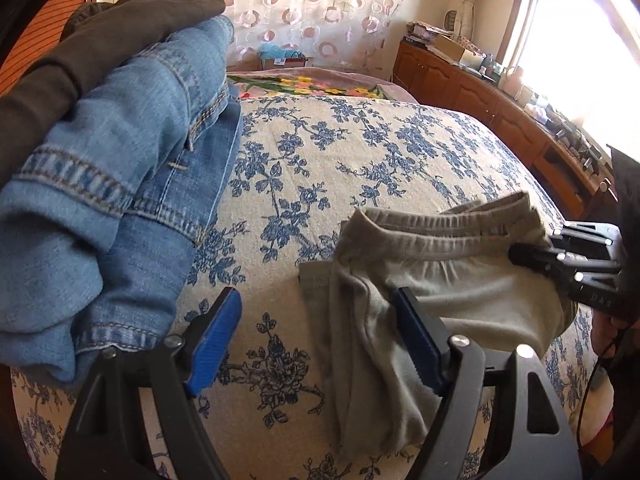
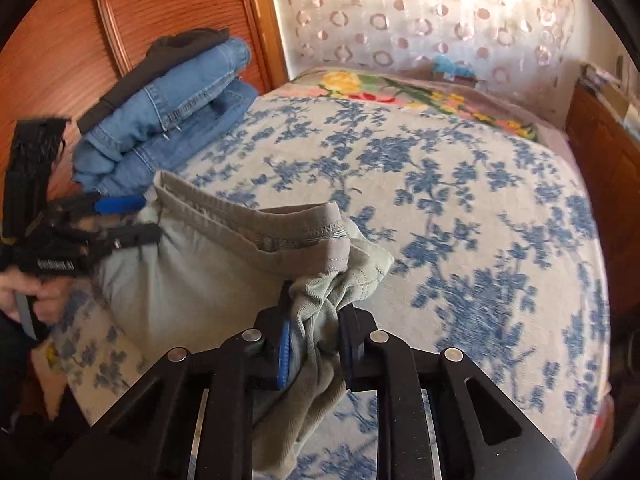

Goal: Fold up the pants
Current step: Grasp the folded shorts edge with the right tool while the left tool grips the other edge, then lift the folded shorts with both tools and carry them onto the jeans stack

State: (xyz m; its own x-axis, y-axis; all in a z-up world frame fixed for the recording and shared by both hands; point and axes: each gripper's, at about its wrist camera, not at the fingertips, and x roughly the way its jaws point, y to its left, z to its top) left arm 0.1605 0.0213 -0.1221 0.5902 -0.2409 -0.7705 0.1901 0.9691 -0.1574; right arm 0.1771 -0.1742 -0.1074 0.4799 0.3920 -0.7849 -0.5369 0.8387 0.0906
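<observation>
Gripping a bunched fold of the grey pants [image 2: 192, 264], the right gripper [image 2: 314, 344] is clenching cloth between its pads near the bed's [image 1: 360, 152] front edge. The left gripper [image 1: 320, 332] is gaping open, one finger resting against the pants' left side, nothing pinched.

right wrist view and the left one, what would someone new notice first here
First the grey-green pants, bunched near the front edge of the blue-flowered bedspread, with the right tongs pinching a wad of their cloth. Next the stack of folded blue jeans under a dark garment at the bed's left edge, by the wooden wardrobe. The left tongs stand open beside the pants, gripping nothing.
</observation>
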